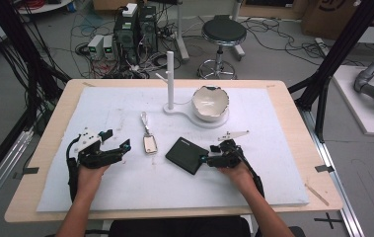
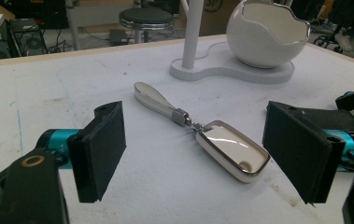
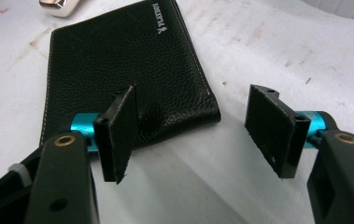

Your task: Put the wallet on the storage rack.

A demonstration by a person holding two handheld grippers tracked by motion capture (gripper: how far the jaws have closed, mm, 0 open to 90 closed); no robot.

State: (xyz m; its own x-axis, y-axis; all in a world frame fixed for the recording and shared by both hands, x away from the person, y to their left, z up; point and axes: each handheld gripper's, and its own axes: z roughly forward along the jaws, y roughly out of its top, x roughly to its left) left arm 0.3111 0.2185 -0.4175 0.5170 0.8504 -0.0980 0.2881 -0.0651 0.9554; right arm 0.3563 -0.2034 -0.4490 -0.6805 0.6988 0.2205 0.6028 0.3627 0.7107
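The right tool (image 3: 191,133) gapes over the near corner of the black wallet (image 3: 128,65), gripping nothing. The left tool (image 2: 193,154) stands open before the key fob (image 2: 230,149).

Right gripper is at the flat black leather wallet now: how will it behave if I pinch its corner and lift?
The black pebbled-leather wallet lies flat and thin on the white mat, so a jaw probably has to slide under its edge. It looks folded, so lifted by one corner it may sag or flap open. The grained surface should grip the right gripper pads fairly well.
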